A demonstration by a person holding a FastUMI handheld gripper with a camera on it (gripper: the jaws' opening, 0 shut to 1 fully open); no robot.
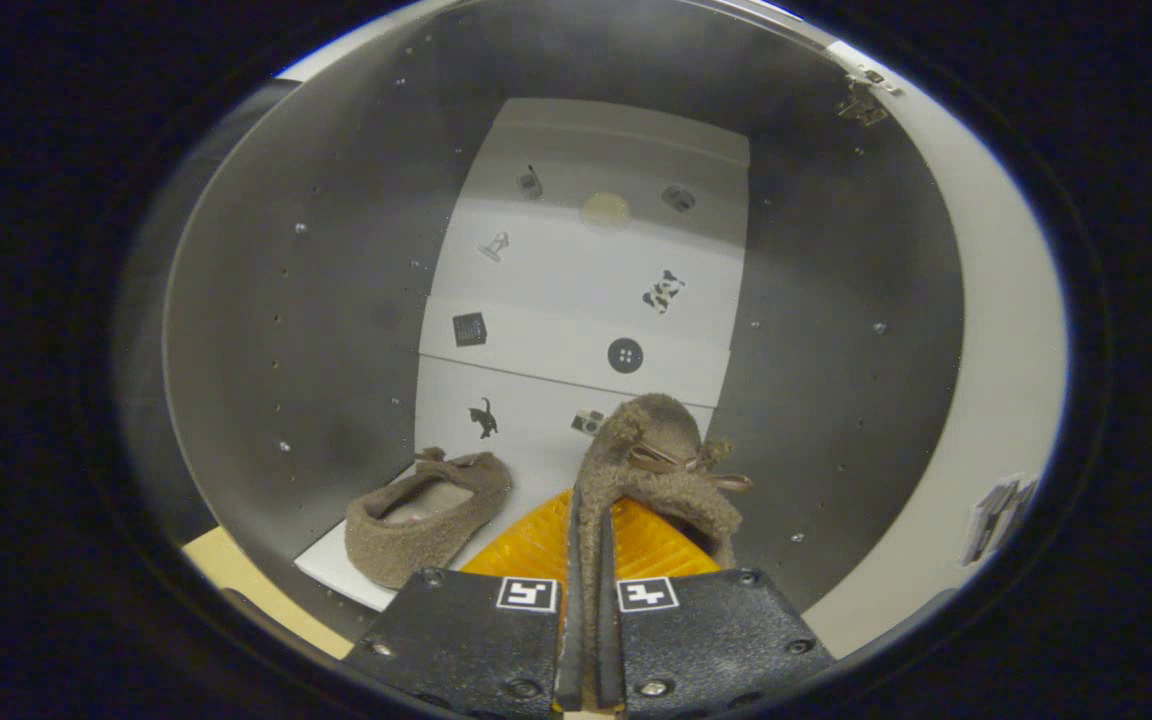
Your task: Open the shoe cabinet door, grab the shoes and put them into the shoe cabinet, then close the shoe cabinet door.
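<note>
Second shoe [661, 470], fuzzy and tan with a small bow, pinched by its heel rim between the two fingers of the tool [587, 610], which are nearly shut on that thin edge; toe pointing ahead, deep into the cabinet [316, 300]. First shoe [426, 520] already inside, lying on the cabinet floor just ahead and to the left of the fingers, opening up, apart from the held one. White back panel [586, 290] with small stickers beyond both shoes; grey side walls to either side. Door [996, 400] swung open on the right, a hinge [864, 100] showing at its top corner.

Judged from this: door opening done, one shoe placed, the other carried in but not yet released. Whether the held shoe touches the floor, impossible to tell. Left to do: set it down beside its mate, open the fingers, draw the tool out clear of the frame, then swing the door shut. Roughly past the halfway mark, by this reckoning.
</note>
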